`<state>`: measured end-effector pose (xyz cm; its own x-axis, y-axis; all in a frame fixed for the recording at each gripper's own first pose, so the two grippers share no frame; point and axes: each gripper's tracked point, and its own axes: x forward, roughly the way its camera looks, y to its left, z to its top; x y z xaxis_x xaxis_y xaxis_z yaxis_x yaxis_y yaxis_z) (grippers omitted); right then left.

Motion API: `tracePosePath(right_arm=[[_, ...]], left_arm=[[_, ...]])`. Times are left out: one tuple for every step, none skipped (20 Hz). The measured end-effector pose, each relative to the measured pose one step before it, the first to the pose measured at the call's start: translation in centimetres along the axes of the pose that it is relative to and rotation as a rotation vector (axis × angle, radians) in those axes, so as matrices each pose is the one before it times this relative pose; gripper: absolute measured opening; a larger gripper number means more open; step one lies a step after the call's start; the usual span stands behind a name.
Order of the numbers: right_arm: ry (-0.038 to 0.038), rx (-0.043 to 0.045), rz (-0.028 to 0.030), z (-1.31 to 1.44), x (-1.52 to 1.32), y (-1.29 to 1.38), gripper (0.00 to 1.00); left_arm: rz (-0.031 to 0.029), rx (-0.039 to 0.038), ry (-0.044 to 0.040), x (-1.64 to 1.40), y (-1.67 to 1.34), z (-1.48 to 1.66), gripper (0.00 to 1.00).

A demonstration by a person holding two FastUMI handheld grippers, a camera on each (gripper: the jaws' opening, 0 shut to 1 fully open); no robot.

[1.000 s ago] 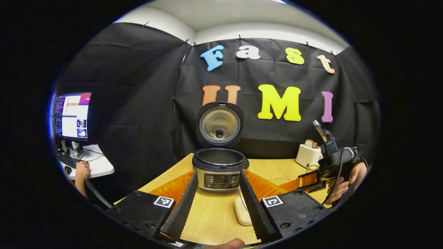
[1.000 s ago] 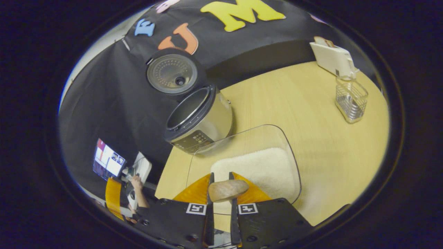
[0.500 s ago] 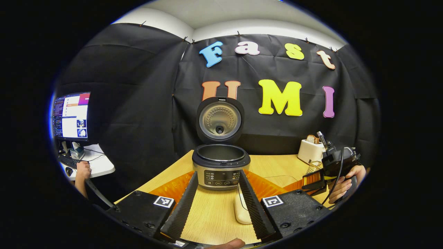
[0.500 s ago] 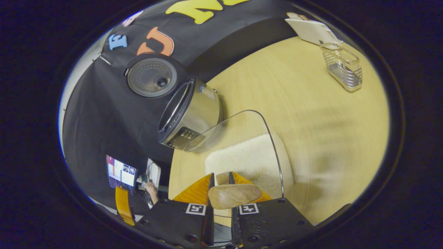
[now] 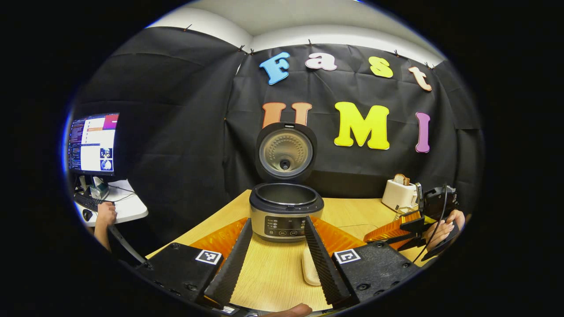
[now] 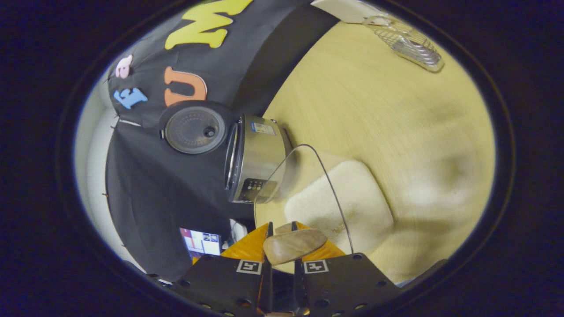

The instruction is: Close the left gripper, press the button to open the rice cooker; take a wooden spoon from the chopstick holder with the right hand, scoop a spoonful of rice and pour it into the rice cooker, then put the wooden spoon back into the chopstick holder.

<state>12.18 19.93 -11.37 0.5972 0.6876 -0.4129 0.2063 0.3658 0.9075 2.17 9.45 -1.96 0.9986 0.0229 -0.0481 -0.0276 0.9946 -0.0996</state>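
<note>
- the left gripper (image 5: 274,246) stands with its jaws wide apart and nothing between them; it hangs above the wooden table (image 5: 273,277), and the rice cooker (image 5: 286,212) sits framed between its fingers.
- the rice cooker's lid (image 5: 286,152) stands upright and open, the inner pot bare to view.
- the right gripper (image 6: 281,246) has its jaws narrow, pinched on the wooden spoon (image 6: 294,245), which lies crosswise between the fingers.
- just beyond the spoon sits a clear container (image 6: 308,152) holding white rice (image 6: 348,202), right beside the cooker.
- the wire chopstick holder (image 6: 407,42) stands well apart, near a white toaster (image 5: 398,194) at the table's far edge.
- in the left gripper view a hand (image 5: 443,229) holds the right gripper at the right side.
</note>
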Motion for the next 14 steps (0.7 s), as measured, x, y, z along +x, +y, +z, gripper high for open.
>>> tracePosePath(right_arm=[[-0.00554,0.03401,0.02967,0.241,-0.217,0.139,0.19],[-0.00503,0.03104,0.02593,0.222,-0.073,0.109,0.2],[-0.00535,0.03176,0.02199,0.238,-0.127,0.083,0.2],[-0.00767,0.02719,0.01827,0.278,-0.091,0.169,0.2],[-0.00223,0.0189,0.01295,0.114,-0.162,0.076,0.2],[-0.01021,0.02468,0.00915,0.232,-0.079,-0.026,0.2],[-0.00732,0.01015,-0.00106,0.089,-0.188,-0.006,0.2],[-0.00511,0.00614,-0.00543,0.019,-0.215,-0.074,0.2],[-0.01085,-0.00042,-0.00061,0.121,-0.133,0.066,0.2],[-0.0051,0.00847,0.00929,0.136,-0.389,0.4,0.2],[-0.00733,0.02651,0.03165,0.352,-0.551,1.035,0.2],[-0.01066,0.00915,0.02256,0.388,-0.375,0.919,0.2],[-0.02209,0.00121,0.00359,0.355,-0.241,0.863,0.2],[-0.01361,-0.00709,0.00193,0.174,-0.104,0.883,0.2]], left_arm=[[0.00359,0.00077,0.00303,0.069,0.098,-0.11,0.78],[0.00244,0.00048,0.00268,0.041,0.155,-0.061,0.78],[0.00013,0.00003,0.0026,0.045,0.018,-0.087,0.78],[0.00006,-0.00042,0.00257,0.034,-0.038,-0.068,0.78],[0.00009,0.0003,0.00234,0.058,-0.083,-0.07,0.78],[0.00145,0.00122,-0.00007,-0.018,0.122,0.012,0.78],[-0.00032,0.0007,0.00126,-0.013,-0.023,-0.003,0.78],[-0.00051,0.00107,-0.0002,0.003,-0.043,-0.008,0.78],[0.00239,0.00353,-0.00213,-0.009,0.077,0.022,0.78],[0.01,0.00476,-0.00623,0.019,0.341,0.099,0.78],[0.00577,0.00435,0.0089,0.155,0.213,-0.32,0.78],[0.00311,0.00237,0.00373,-0.044,0.26,-0.067,0.78],[0.00379,-0.00712,-0.00004,-0.104,0.319,0.075,0.78],[-0.00191,-0.01058,-0.00601,-0.111,0.261,0.177,0.78]])
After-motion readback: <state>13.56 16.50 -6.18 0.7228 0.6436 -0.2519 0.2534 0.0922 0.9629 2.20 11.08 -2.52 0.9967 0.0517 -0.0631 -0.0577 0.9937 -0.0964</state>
